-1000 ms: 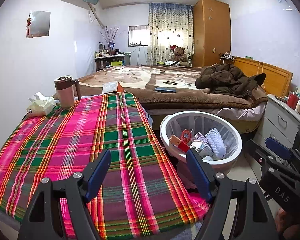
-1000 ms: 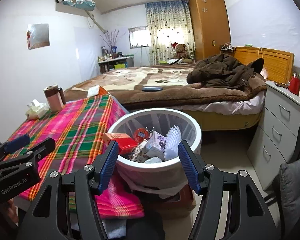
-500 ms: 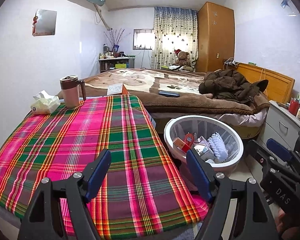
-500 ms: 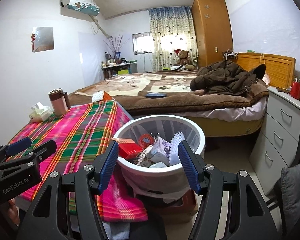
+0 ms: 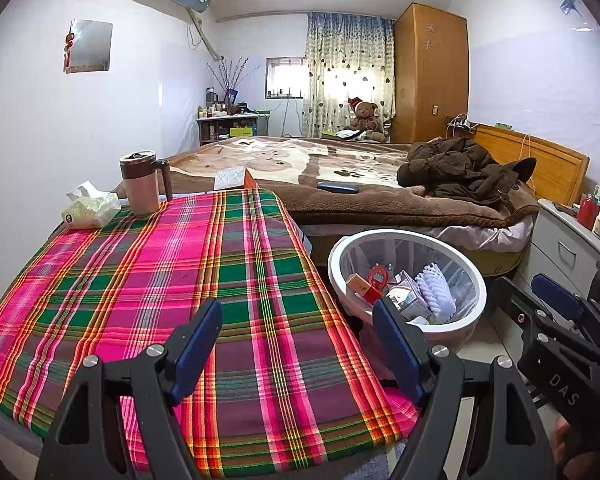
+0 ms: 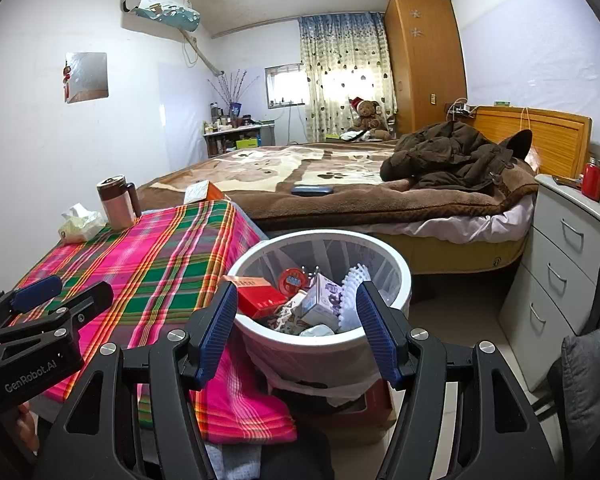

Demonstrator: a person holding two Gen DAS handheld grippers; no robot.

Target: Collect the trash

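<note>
A white trash bin [image 6: 396, 276] stands on the floor beside the table, holding a red box [image 6: 256, 294], a small carton [image 6: 322, 300], a white brush-like piece [image 6: 354, 288] and other trash. It also shows in the left wrist view [image 5: 340, 256]. My right gripper [image 6: 296, 336] is open and empty, just in front of the bin's near rim. My left gripper [image 5: 298, 346] is open and empty above the near edge of the plaid tablecloth [image 5: 160, 280].
A brown mug [image 5: 140, 184] and a tissue pack [image 5: 88, 208] sit at the table's far left. A bed [image 5: 340, 184] with a dark jacket [image 5: 460, 172] lies behind. A grey drawer unit [image 6: 560, 264] stands right of the bin.
Both grippers have risen and pulled back a little; the table and bin sit lower and farther in both views. Both stay open and empty.
</note>
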